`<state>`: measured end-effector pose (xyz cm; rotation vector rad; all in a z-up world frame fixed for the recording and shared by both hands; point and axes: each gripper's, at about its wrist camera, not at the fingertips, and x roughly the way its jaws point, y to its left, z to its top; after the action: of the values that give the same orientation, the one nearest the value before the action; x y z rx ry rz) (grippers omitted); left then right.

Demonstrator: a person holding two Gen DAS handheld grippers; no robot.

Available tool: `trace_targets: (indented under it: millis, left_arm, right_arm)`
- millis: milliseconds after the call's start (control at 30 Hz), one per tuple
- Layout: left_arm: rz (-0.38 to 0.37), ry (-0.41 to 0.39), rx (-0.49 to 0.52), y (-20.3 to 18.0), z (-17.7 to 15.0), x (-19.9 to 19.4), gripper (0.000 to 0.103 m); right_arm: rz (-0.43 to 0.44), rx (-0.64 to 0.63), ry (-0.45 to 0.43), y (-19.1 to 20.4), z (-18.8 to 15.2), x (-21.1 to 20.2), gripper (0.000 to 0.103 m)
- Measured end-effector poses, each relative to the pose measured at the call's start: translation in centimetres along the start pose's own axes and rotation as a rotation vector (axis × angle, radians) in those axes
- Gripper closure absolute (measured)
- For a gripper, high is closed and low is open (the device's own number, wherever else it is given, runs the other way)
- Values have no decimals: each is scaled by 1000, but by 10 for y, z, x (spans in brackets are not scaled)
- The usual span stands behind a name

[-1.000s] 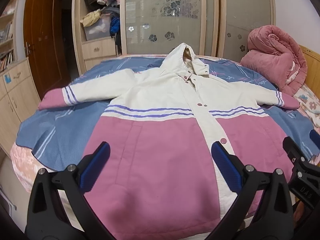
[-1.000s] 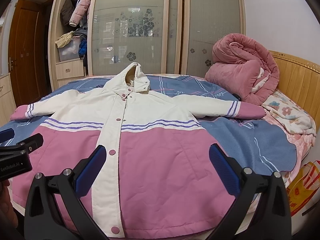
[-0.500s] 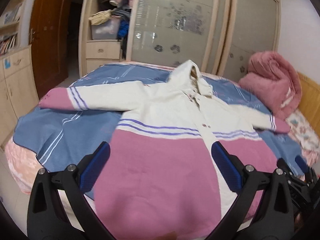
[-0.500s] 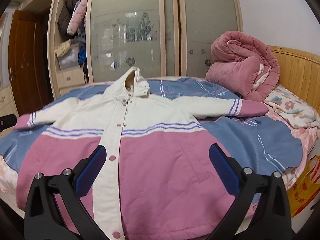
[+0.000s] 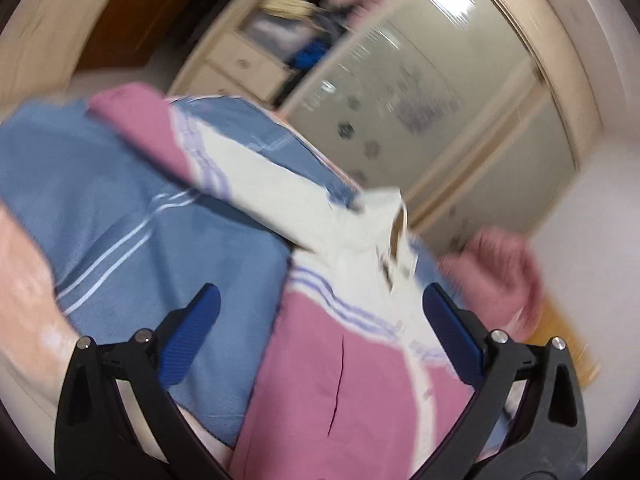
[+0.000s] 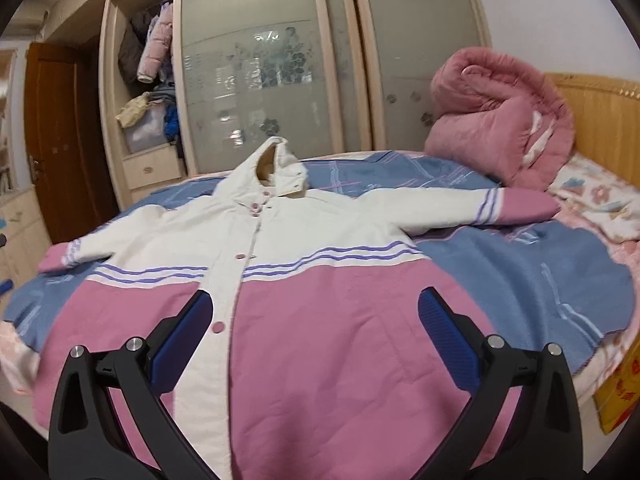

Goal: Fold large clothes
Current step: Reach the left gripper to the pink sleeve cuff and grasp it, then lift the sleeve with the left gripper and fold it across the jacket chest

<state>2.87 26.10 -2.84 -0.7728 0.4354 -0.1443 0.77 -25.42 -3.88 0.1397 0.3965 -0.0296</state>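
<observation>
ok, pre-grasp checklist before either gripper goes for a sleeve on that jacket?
1. Hooded jacket spread flat on the bed, front up: ok.
2. Both sleeves out to the sides, right cuff clear of the pink quilt: ok.
3. Right gripper jaws open and empty: ok.
4. Left gripper jaws open and empty: ok.
5. Left wrist view sharp enough to aim: not ok, motion-blurred and tilted.
6. Snaps all fastened: cannot tell.
</observation>
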Motion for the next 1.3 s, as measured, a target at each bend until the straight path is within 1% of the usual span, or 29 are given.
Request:
trace_targets:
  millis: [33, 67, 100, 167, 200, 267, 300, 400, 433, 467, 500, 600, 667, 700, 767, 800, 867, 900, 967, 1067, 1167, 1233, 1300]
  left_arm:
    - [-59, -9, -59, 13, 4, -5, 2]
    - [-83, -11, -116, 24, 7, -8, 2]
    - [-67, -11, -161, 34, 10, -12, 2]
    - [-13, -23, -204, 50, 13, -20, 2]
    - [-40, -51, -244, 59, 16, -25, 2]
    - [-114, -73, -328, 73, 25, -27, 2]
    - [-132, -82, -346, 77, 30, -28, 2]
    - [-82, -164, -362, 94, 64, -28, 2]
    - [-63, -168, -373, 100, 72, -24, 2]
    - [-43, -163, -390, 108, 83, -18, 2]
    - [-29, -135, -394, 117, 99, -7, 2]
    - [-29, -55, -421, 139, 131, 26, 2]
    - [-40, -36, -458, 156, 145, 38, 2]
    - [-30, -29, -467, 164, 150, 46, 2]
    - [19, -37, -496, 183, 158, 56, 3]
    - [37, -29, -502, 193, 162, 63, 3]
    - [109, -37, -508, 209, 166, 74, 3]
    - [127, -45, -506, 212, 166, 77, 4]
    - [113, -54, -525, 222, 171, 85, 4]
    - [115, -45, -498, 224, 182, 98, 4]
    - [104, -13, -495, 225, 190, 114, 4]
    - [145, 13, -502, 230, 192, 123, 4]
    - [151, 11, -506, 236, 193, 132, 4]
  right_arm:
    - [1, -2, -2, -1, 0, -1, 1]
    - [6, -1, 2, -3, 1, -1, 1]
    - [9, 3, 5, -5, 1, -2, 1]
    - [20, 19, 12, -10, 2, -2, 1]
    - [30, 27, 18, -13, 2, -2, 1]
    - [42, 46, 25, -16, 2, -3, 1]
    - [46, 48, 27, -17, 2, -4, 1]
    - [52, 39, 28, -18, 2, -3, 1]
    - [53, 40, 30, -18, 2, -2, 1]
    - [55, 44, 34, -19, 2, -2, 1]
    - [59, 49, 38, -20, 2, -1, 1]
    - [66, 52, 43, -20, 3, 1, 1]
    - [64, 49, 46, -17, 2, 4, 1]
    - [66, 48, 51, -16, 2, 6, 1]
    - [72, 45, 66, -12, 0, 10, 1]
    - [76, 39, 71, -10, -1, 12, 1]
    - [82, 24, 73, -6, -3, 13, 1]
    - [81, 15, 76, -4, -4, 14, 1]
    - [79, 3, 89, 0, -7, 17, 1]
    - [79, -6, 109, 3, -11, 23, 1]
    - [72, -12, 112, 6, -13, 28, 1]
    - [70, -12, 120, 8, -15, 33, 1]
    - [70, -10, 128, 9, -17, 37, 1]
